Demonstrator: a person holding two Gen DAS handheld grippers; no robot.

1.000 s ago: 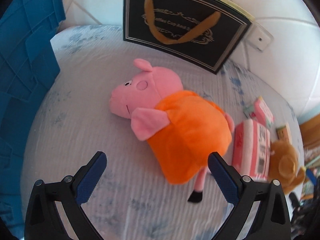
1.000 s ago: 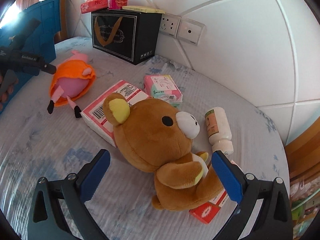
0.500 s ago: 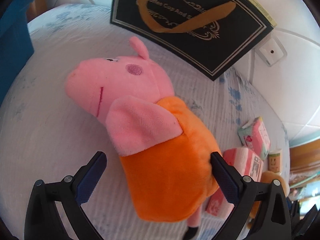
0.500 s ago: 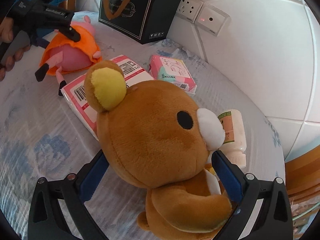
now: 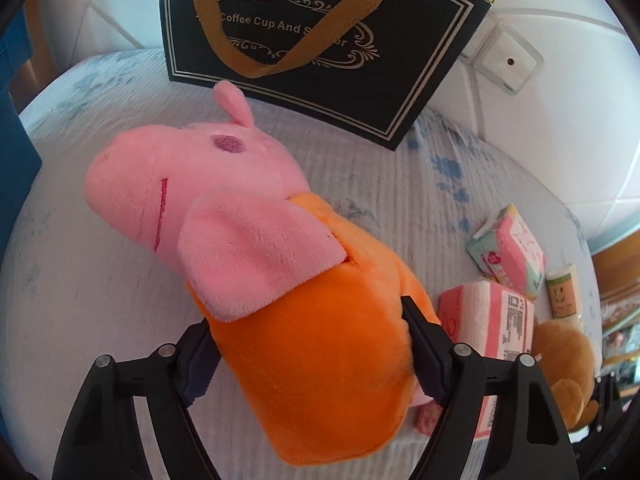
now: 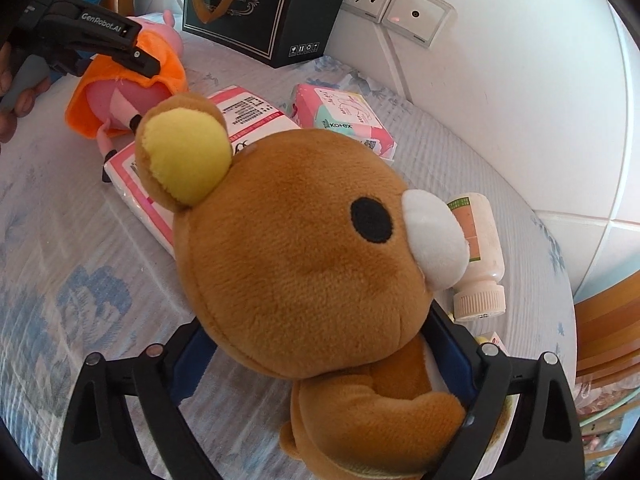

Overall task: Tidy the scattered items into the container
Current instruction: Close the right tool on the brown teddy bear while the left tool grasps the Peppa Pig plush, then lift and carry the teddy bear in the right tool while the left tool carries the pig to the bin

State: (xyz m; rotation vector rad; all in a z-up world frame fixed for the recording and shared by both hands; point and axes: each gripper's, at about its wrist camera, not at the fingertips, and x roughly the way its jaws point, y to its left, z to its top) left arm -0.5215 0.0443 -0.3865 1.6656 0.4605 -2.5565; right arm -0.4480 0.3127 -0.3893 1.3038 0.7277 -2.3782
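Crowding the bear in the right tool's closing, touching jaws: bottle, packets.

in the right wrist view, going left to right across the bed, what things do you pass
left gripper → pig plush → pink-striped pack → bear plush → white bottle

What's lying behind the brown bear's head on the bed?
Behind the brown bear: a pink-and-white tissue pack partly hidden by its ear, a Kotex pack, and a white bottle by its snout. Whatever sits directly under the head is covered.
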